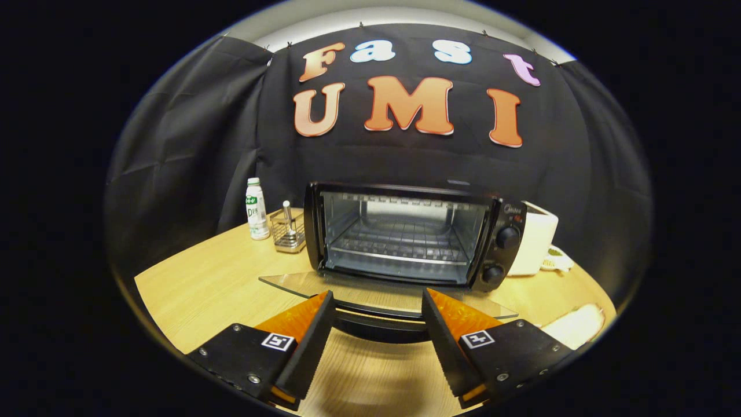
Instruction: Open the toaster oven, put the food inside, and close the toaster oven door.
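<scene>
Now wide apart, tool (378,341) grasping nothing. Toaster oven (414,234) straight ahead, door (376,295) down flat, handle between the fingers. Food (579,324) off to the right on the surface (202,284).

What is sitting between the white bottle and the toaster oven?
In the gripper view, a small wire rack with a metal utensil standing in it sits on the table between the bottle and the toaster oven. The gripper is open, at the lowered door's handle.
</scene>
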